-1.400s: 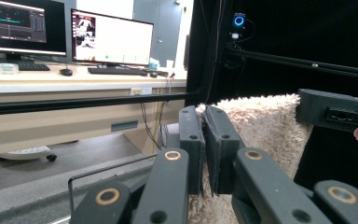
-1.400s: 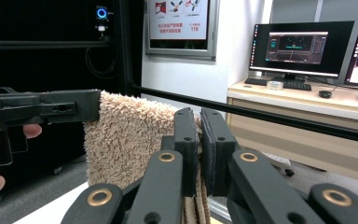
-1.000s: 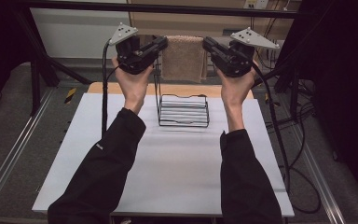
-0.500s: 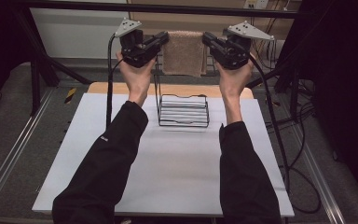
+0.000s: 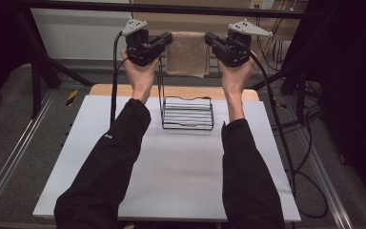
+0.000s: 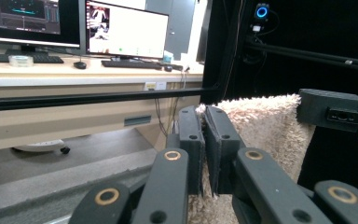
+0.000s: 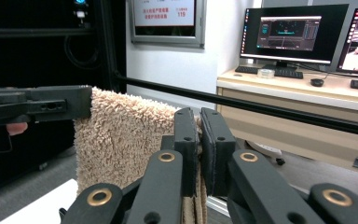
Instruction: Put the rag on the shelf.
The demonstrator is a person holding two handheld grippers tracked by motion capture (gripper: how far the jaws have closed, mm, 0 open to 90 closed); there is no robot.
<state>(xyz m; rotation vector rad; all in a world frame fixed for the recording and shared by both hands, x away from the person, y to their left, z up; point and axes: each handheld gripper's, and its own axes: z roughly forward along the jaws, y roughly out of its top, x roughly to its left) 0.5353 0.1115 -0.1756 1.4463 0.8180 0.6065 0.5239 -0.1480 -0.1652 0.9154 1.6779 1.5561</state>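
A beige fluffy towel hangs stretched between my two grippers, held up at the far side of the table. My left gripper is shut on the towel's upper left corner; in the left gripper view its jaws pinch the towel's edge. At the upper right corner my right gripper is shut as well, with the pile caught between its jaws. Below the towel a black wire rack stands on the white table.
A wooden board lies under the table's far edge. Black frame bars cross behind the grippers, and cables trail down the right side. Desks with monitors stand beyond.
Both hands have moved farther from the person, toward the far bar, carrying the towel with them. It stays stretched between the shut grippers.
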